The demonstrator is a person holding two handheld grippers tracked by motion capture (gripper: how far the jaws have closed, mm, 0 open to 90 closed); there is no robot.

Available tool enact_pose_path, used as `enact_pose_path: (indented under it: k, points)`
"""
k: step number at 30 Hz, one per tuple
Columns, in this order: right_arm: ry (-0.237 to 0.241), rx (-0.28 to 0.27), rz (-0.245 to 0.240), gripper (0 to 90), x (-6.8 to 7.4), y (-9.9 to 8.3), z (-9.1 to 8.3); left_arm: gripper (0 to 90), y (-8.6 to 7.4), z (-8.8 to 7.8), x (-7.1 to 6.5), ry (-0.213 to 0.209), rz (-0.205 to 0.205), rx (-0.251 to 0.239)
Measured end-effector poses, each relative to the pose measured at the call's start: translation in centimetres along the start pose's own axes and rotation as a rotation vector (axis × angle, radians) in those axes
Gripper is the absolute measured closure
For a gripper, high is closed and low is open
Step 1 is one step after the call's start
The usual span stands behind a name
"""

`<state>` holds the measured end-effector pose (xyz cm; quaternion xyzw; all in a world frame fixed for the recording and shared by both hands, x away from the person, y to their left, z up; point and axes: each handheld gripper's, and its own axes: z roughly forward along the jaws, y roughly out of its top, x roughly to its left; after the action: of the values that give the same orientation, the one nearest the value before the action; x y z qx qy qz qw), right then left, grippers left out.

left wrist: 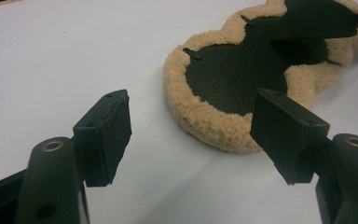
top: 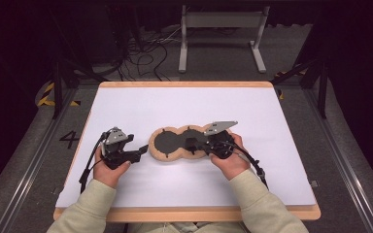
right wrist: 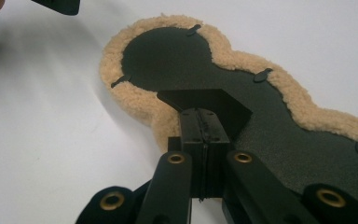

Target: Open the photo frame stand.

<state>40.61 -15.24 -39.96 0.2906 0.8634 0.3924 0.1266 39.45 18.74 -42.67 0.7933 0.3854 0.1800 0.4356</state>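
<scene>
A peanut-shaped pad point(top: 167, 143) lies flat on the white table, with a tan fleece rim point(left wrist: 205, 119) around a black inner face point(right wrist: 168, 51). My right gripper point(top: 194, 144) reaches over the pad's right half. In the right gripper view that gripper point(right wrist: 204, 128) is shut on a black flap point(right wrist: 205, 100) raised from the pad's middle. The lifted flap point(left wrist: 317, 23) also appears in the left gripper view. My left gripper point(top: 138, 153) rests just left of the pad. Its jaws point(left wrist: 193, 123) stand wide open with nothing between them, facing the pad's left lobe.
The white table surface point(top: 184, 104) has a wooden border point(top: 184, 212) around it. On the floor beyond the far edge stand a grey metal frame point(top: 221, 22) and loose cables point(top: 145, 53). A cable point(top: 255, 167) trails from the right gripper.
</scene>
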Motion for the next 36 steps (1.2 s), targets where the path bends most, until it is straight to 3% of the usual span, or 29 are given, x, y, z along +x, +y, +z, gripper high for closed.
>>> enact_pose_path:
  k: [10, 14, 16, 18, 26, 28, 29, 31, 36]
  points:
    - [-0.02, -0.021, -0.026, 90.0, 0.1, 0.5, 0.3, 29.2, 0.0, 0.0, 0.0, -0.003, 0.004, 0.003]
    - [-0.049, -0.026, -0.051, 90.0, 0.5, 0.9, 0.4, 29.2, 0.0, 0.1, 0.0, -0.006, 0.002, 0.004]
    - [-0.104, -0.013, -0.077, 90.0, 0.4, 1.0, 0.4, 29.2, 0.0, 0.0, 0.0, -0.007, 0.002, 0.004]
    - [-0.08, -0.022, -0.055, 90.0, 0.2, 0.9, 0.3, 29.2, 0.0, 0.0, 0.1, -0.006, -0.003, 0.003]
    - [-0.081, -0.059, -0.022, 85.9, -0.5, 0.6, -1.2, 31.2, 0.1, 0.0, 0.1, -0.006, -0.008, 0.011]
    - [-0.091, -0.069, -0.01, 84.2, -1.1, 0.5, -1.8, 33.9, 0.4, -0.1, 0.2, -0.005, -0.025, 0.032]
    - [-0.095, -0.071, -0.002, 83.0, -1.3, 0.5, -2.0, 33.9, 0.7, 0.1, 0.4, -0.006, -0.062, 0.058]
    - [-0.103, -0.077, 0.035, 81.4, -2.2, 0.3, -2.9, 33.9, 1.0, 0.3, 0.6, -0.017, -0.088, 0.089]
    - [-0.128, -0.049, 0.072, 79.0, -3.7, 0.2, -3.9, 33.0, 1.3, 0.7, 0.8, -0.022, -0.129, 0.09]
